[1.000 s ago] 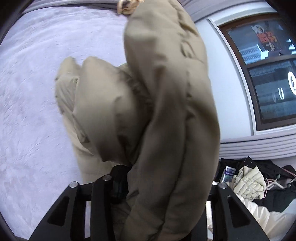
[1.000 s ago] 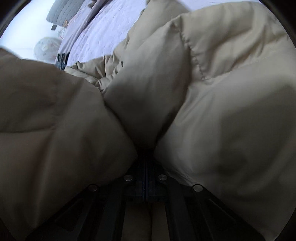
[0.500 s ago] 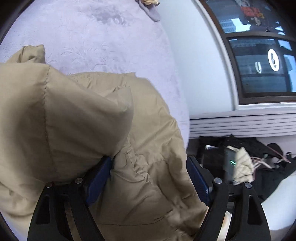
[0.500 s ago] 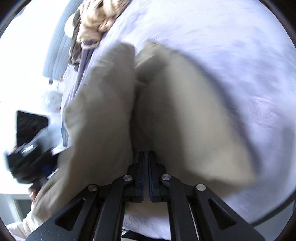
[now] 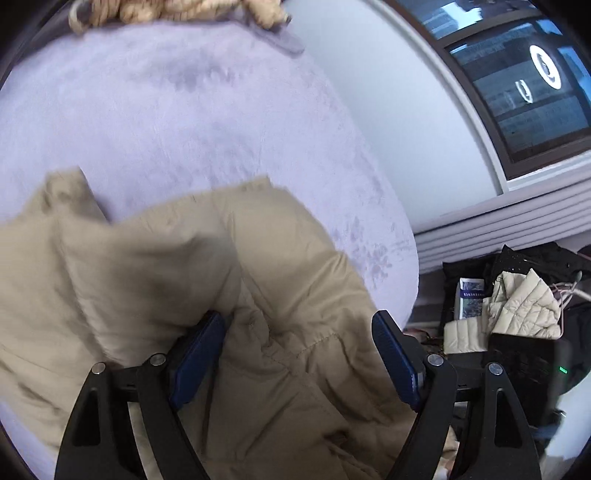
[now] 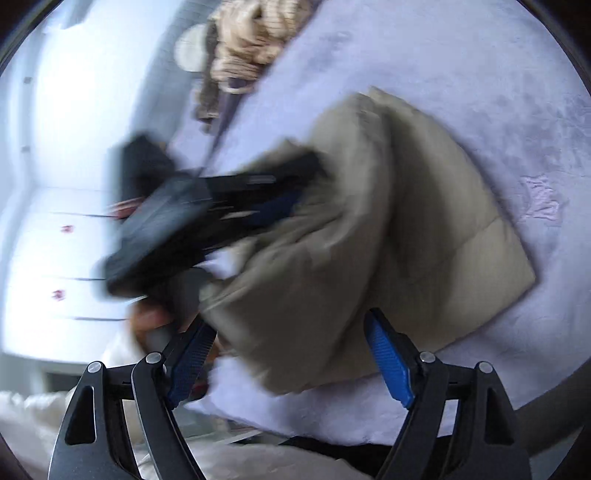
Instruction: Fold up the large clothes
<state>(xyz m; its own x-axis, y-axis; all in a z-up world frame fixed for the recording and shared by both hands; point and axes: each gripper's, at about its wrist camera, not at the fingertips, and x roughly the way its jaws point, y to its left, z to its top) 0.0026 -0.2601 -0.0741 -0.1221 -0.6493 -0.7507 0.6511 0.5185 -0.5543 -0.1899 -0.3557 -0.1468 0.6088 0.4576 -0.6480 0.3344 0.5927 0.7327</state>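
Much of my right wrist view is smeared by blur, so edges there are hard to read. Largest in sight is the bed with its lilac cover, and the tan puffer jacket lies bunched on it near the bed's near edge; its lower part is cut off below my left view. From the right camera the jacket shows as a folded heap on the bed. At the bed's far end lies a beige knitted thing, half cropped by the frame. Beside the bed, on the floor by the wall, sits a dark heap of clothes with a pale quilted garment on top; I cannot tell what holds them.

My left tool stands wide open over the jacket, fabric between the jaws but unpressed. My right tool has just been opening and stands wide, gripping nothing. The left tool crosses the right view as a dark blur against the jacket, with part of a hand below it.
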